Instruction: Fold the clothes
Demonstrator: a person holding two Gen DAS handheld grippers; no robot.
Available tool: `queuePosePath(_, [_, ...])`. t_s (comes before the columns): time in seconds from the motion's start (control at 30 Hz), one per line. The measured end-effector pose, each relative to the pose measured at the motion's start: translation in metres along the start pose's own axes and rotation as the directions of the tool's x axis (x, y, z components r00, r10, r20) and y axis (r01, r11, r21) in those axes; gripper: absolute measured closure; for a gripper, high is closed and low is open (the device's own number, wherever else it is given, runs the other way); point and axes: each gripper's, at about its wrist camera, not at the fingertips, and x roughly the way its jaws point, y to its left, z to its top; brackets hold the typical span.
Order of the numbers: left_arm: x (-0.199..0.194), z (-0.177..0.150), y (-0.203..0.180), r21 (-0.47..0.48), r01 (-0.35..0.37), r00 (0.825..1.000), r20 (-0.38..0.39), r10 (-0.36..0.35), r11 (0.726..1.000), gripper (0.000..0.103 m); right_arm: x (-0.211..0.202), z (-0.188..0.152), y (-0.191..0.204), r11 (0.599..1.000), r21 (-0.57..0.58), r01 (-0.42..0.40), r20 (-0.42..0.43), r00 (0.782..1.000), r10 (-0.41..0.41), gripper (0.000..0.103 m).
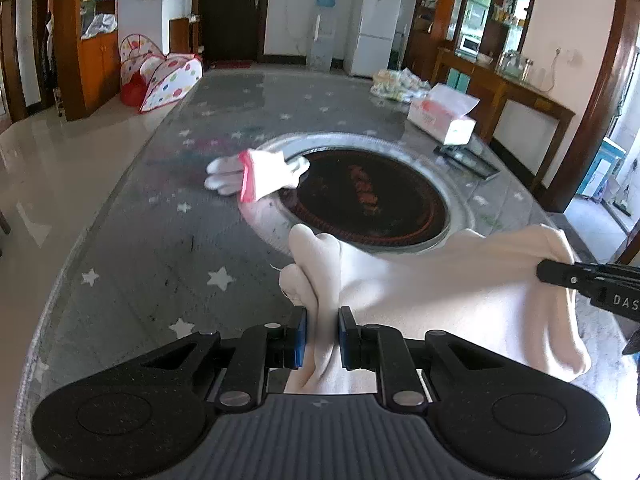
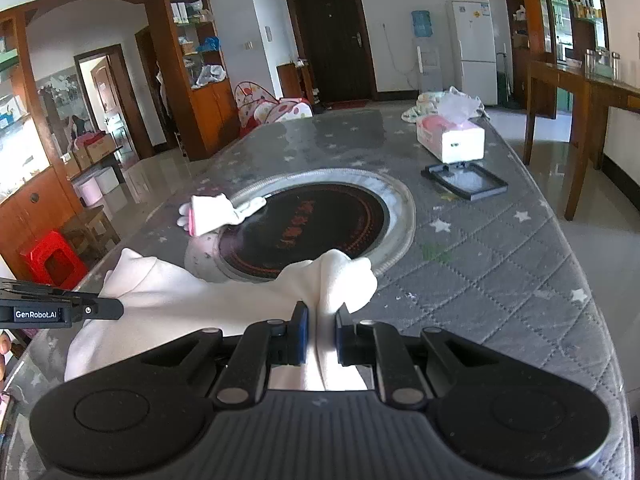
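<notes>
A pale cream garment hangs stretched between both grippers above the near end of the grey star-patterned table. My left gripper is shut on one bunched corner of it. My right gripper is shut on the other bunched corner. In the left wrist view the right gripper's black tip shows at the right edge, pinching the cloth. The left gripper's tip shows at the left edge in the right wrist view. Farther up the table lies a small white piece of clothing with a pink band.
A round dark hotplate with a metal ring is set into the table's middle. Beyond it stand a tissue box, a flat black tray and a bundle of small clothes. A wooden side table stands to the right.
</notes>
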Motion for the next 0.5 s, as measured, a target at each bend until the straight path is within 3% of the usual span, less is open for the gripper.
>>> queuePosePath(0.5, [0.029,-0.009,0.009,-0.015,-0.012,0.998,-0.059,0.011,1.0,0.085,0.034,-0.014,-0.015,0.999,0.023,0.028,-0.062,0.998,-0.026,0.091])
